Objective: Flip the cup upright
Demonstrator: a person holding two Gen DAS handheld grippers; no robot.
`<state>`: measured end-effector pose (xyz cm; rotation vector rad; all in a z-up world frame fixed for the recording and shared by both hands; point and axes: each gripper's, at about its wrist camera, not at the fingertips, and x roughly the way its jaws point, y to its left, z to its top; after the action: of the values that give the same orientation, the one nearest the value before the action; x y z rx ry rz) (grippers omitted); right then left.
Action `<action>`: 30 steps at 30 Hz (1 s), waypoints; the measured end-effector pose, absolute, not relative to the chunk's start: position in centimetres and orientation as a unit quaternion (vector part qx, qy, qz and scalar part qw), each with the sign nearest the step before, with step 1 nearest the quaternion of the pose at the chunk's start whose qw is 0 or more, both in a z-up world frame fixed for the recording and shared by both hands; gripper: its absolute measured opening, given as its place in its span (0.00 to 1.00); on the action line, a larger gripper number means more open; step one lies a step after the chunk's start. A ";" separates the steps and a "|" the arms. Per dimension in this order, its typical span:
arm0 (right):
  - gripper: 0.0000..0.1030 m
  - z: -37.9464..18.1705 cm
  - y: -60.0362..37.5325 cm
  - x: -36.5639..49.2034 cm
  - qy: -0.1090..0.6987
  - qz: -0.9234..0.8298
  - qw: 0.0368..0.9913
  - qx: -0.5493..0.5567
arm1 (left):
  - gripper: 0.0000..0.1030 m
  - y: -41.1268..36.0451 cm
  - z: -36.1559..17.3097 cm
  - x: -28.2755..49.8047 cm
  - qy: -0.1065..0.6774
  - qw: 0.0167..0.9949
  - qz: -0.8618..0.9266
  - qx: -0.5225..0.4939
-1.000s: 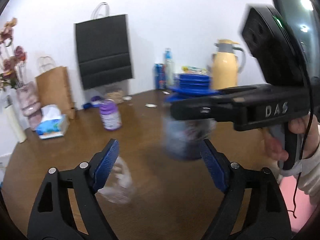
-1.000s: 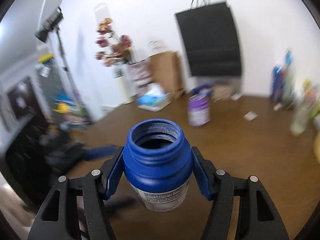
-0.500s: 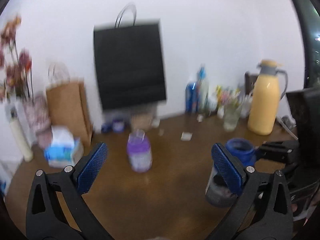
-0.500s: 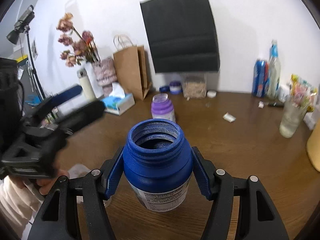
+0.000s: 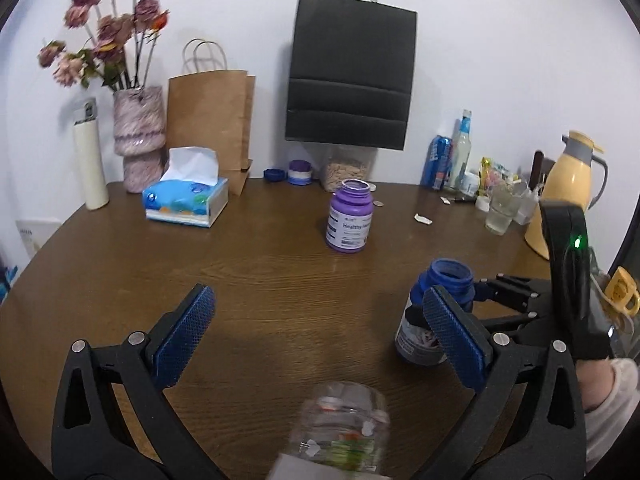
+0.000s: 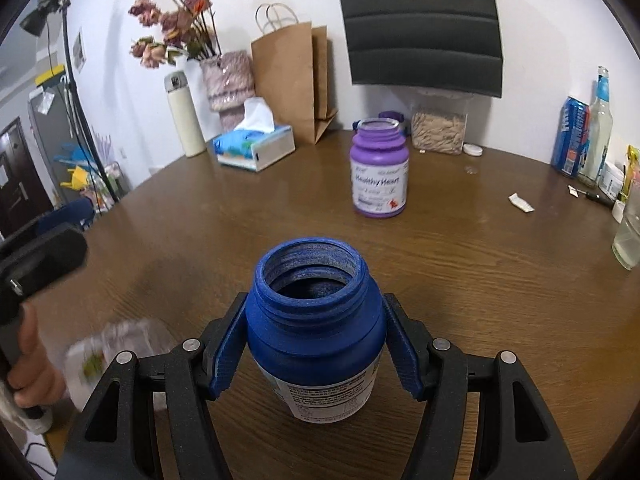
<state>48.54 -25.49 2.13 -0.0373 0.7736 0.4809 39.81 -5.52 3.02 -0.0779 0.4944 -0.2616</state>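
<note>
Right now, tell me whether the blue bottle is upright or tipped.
Upright: the blue bottle stands with its open mouth up, clamped in the right tool.

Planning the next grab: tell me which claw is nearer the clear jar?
Left. The open left claw hovers just above the clear jar; the right claw, clamped on the blue bottle, sits off to its right.

Blue open-mouthed bottle (image 6: pixel 316 332) with white label, upright on the brown table (image 6: pixel 480 280), mouth up.

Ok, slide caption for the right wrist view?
Right gripper clamps an upright, open blue jar on the wooden table.
</note>
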 end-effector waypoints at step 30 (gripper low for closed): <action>0.77 10.9 -27.8 31.3 0.300 0.208 0.931 0.006 | 1.00 -3.1 6.3 22.4 0.147 0.985 -0.074 -0.054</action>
<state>31.29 -27.82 10.90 0.0129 0.6146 0.4260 22.42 -3.08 6.26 -0.1077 0.2963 -0.1478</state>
